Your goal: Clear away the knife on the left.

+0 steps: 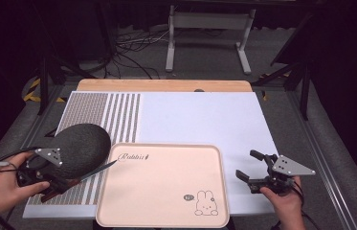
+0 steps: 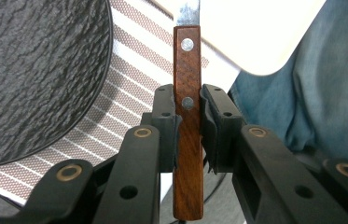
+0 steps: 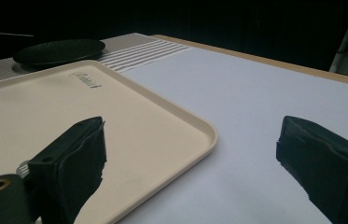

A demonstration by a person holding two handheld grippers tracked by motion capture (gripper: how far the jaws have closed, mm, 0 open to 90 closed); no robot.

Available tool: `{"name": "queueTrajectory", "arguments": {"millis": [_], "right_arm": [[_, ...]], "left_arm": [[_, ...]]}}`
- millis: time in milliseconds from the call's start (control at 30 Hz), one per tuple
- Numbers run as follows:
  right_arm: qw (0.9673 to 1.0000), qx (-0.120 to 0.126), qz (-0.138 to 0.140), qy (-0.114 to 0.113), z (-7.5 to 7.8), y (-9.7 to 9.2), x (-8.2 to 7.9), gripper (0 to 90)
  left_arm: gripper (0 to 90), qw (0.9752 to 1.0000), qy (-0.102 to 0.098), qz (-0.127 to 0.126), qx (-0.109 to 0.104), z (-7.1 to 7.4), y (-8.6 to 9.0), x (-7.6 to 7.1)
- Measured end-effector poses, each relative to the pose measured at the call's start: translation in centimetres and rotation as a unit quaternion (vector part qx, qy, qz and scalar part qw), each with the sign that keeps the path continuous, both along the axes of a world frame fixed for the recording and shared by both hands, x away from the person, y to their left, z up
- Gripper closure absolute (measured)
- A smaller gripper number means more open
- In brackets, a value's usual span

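My left gripper [image 1: 51,184] is shut on the brown wooden handle of a knife [image 2: 188,116]. Two metal rivets show on that handle, and the blade [image 1: 97,170] points right toward the tray's left rim. Just beyond this gripper lies a dark slate-textured round plate [image 1: 81,146] on the striped mat; its rough surface [image 2: 31,74] also shows in the left gripper view. My right gripper [image 1: 254,166] is held open, with nothing between its jaws, just right of the beige tray [image 1: 166,191]. In the right gripper view my right gripper [image 3: 190,158] spans the tray's corner [image 3: 171,135].
The tray carries a rabbit drawing and the word Rabbit. A white mat [image 1: 200,120] with a striped left part [image 1: 118,115] covers the wooden table. Blue trousers [image 2: 311,93] show under the table edge. Stands and cables stand on the floor beyond the table.
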State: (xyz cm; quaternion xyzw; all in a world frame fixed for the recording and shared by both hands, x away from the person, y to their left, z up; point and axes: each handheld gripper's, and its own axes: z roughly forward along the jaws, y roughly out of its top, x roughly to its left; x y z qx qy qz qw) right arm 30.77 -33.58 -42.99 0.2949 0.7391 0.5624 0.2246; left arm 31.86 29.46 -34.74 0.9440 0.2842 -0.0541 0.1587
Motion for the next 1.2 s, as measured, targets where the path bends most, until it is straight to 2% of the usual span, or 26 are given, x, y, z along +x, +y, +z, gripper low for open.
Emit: {"name": "queueTrajectory", "arguments": {"millis": [33, 67, 100, 133, 167, 200, 267, 400, 433, 500, 567, 600, 700, 767, 800, 833, 967, 1200], "right_arm": [[1.0, 0.0, 0.0, 0.0, 0.0, 0.0, 0.0, 8.7], [1.0, -0.001, 0.0, 0.0, 0.0, 0.0, 0.0, 8.7], [1.0, 0.0, 0.0, 0.0, 0.0, 0.0, 0.0, 8.7], [1.0, 0.0, 0.0, 0.0, 0.0, 0.0, 0.0, 8.7], [1.0, 0.0, 0.0, 0.0, 0.0, 0.0, 0.0, 8.8], [1.0, 0.0, 0.0, 0.0, 0.0, 0.0, 0.0, 9.0], [1.0, -0.003, -0.002, 0.002, 0.0, -0.1, 0.0, 9.0], [1.0, -0.003, -0.002, 0.004, -0.1, 0.0, 0.0, 9.1], [1.0, -0.003, -0.002, 0.004, -0.1, 0.0, 0.0, 9.1], [1.0, -0.004, -0.002, 0.004, -0.1, 0.0, 0.0, 9.3], [1.0, -0.005, -0.004, 0.004, -0.1, -0.1, 0.0, 9.3], [1.0, -0.005, -0.004, 0.004, -0.1, -0.1, 0.0, 9.3], [1.0, -0.006, -0.003, 0.005, -0.1, -0.1, 0.0, 9.3], [1.0, -0.006, -0.004, 0.006, -0.1, -0.1, 0.0, 9.4], [1.0, -0.007, -0.004, 0.006, -0.1, -0.1, 0.0, 9.4], [0.9999, -0.008, -0.005, 0.006, -0.1, -0.1, 0.0, 9.3], [0.9999, -0.006, -0.006, 0.006, -0.2, -0.2, 0.0, 9.4], [0.9999, -0.007, -0.007, 0.007, -0.2, -0.3, 0.0, 9.5]], "left_arm": [[76.7, 1.0, 0.0, 0.0, 0.0, 0.0, 0.0, 0.0], [76.7, 0.9997, -0.012, 0.02, -0.002, 0.0, -0.4, 0.0], [76.7, 0.9993, -0.005, 0.038, -0.003, -0.1, -0.6, 0.1], [76.7, 0.9987, -0.022, 0.046, -0.002, -0.2, -0.8, 0.2], [76.7, 0.9977, -0.023, 0.064, -0.009, -0.3, -1.0, 0.1], [76.6, 0.9972, -0.023, 0.071, -0.005, -0.5, -1.3, 0.1], [76.6, 0.9962, -0.019, 0.085, -0.01, -0.8, -1.7, -0.1], [76.6, 0.9951, -0.025, 0.095, -0.012, -1.2, -2.7, -0.4], [76.6, 0.9939, -0.026, 0.106, -0.016, -1.3, -2.9, -0.5], [76.7, 0.993, -0.038, 0.11, -0.019, -1.3, -3.2, -0.5], [76.7, 0.9928, -0.042, 0.109, -0.025, -1.3, -3.6, -0.4], [76.7, 0.9917, -0.04, 0.118, -0.031, -1.4, -3.9, -0.5], [76.7, 0.9906, -0.042, 0.124, -0.038, -1.6, -4.8, -0.5], [76.7, 0.9911, -0.045, 0.12, -0.035, -1.8, -5.3, -0.4], [76.7, 0.9906, -0.038, 0.124, -0.042, -1.9, -5.6, -0.4], [76.7, 0.9912, -0.039, 0.119, -0.042, -2.0, -5.9, -0.3], [76.7, 0.991, -0.036, 0.119, -0.05, -2.6, -7.2, -0.3], [76.7, 0.9918, -0.035, 0.112, -0.05, -3.5, -8.9, -0.3]]}}
